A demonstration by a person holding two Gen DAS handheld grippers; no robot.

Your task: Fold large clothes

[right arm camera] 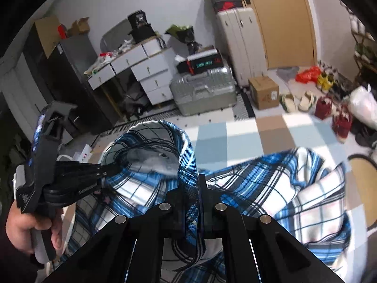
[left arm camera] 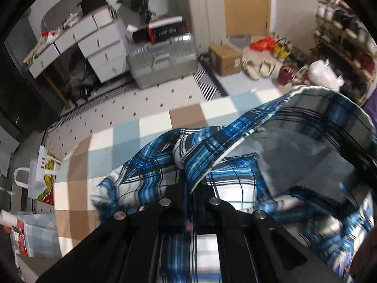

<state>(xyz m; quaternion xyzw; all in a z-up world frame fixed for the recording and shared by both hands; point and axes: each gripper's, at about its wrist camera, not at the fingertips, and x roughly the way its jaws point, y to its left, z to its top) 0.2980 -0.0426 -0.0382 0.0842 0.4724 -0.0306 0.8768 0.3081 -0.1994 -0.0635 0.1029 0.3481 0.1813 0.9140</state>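
A blue, white and black plaid shirt [left arm camera: 233, 179] hangs bunched above the floor mat, its grey inner side and collar band turned up. In the left wrist view my left gripper [left arm camera: 189, 184] is shut on a fold of the shirt near the collar edge. The right wrist view shows the same left gripper [right arm camera: 110, 168], held in a person's hand [right arm camera: 21, 226], pinching the rim of the collar loop. My right gripper [right arm camera: 198, 188] is shut on the collar band of the shirt [right arm camera: 282, 188], which runs down between its fingers. The rest of the shirt droops to the right.
A checkered floor mat [left arm camera: 153, 127] lies below. Behind it stand a silver suitcase [left arm camera: 162, 63], a white drawer desk [left arm camera: 99, 44], a cardboard box [left arm camera: 226, 59], several shoes [right arm camera: 304, 101] and a shoe rack [left arm camera: 341, 37]. A paper bag [left arm camera: 42, 174] stands at the left.
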